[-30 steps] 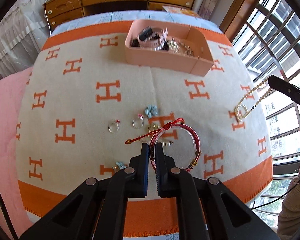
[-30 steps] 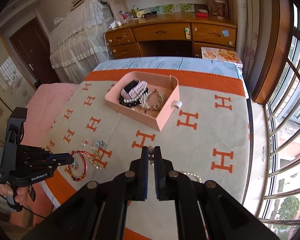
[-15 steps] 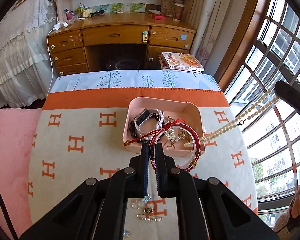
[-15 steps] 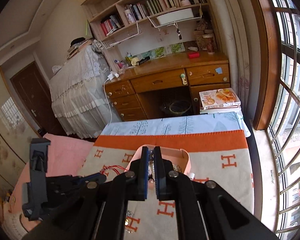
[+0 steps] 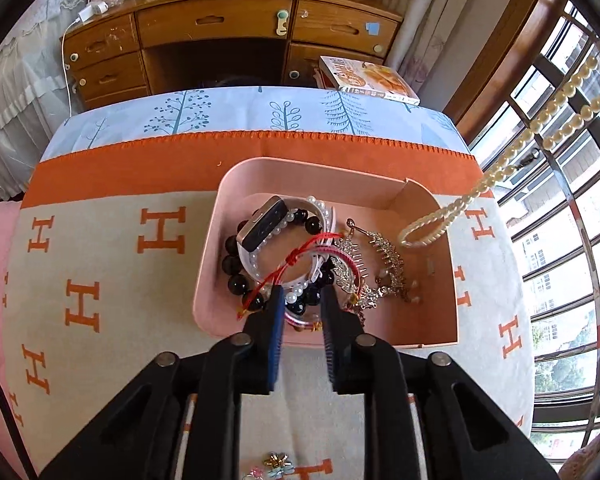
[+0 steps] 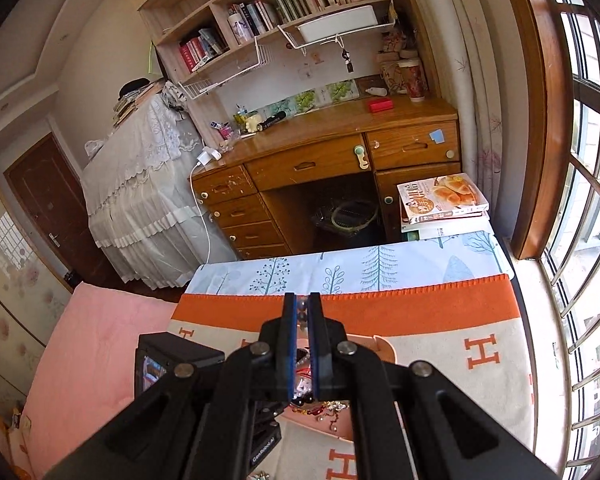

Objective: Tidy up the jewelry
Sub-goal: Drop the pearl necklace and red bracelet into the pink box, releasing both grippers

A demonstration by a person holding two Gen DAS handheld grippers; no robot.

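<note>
Pink tray (image 5: 384, 190): now just ahead of the left gripper (image 5: 301, 300); a second ago it lay far across the blanket
Left gripper: jaws have just been opening; red bracelet (image 5: 300, 322) loose between them, over the tray's near wall
Right gripper (image 6: 303, 312): clamped on the pearl necklace (image 5: 496, 172), whose loop hangs into the tray's right side
Tray contents: watch (image 5: 266, 224), black beads (image 5: 233, 266), silver pieces (image 5: 384, 264)
Writing: orange "H" marks on the blanket (image 5: 100, 248); "GenRobot.AI", partly hidden
</note>
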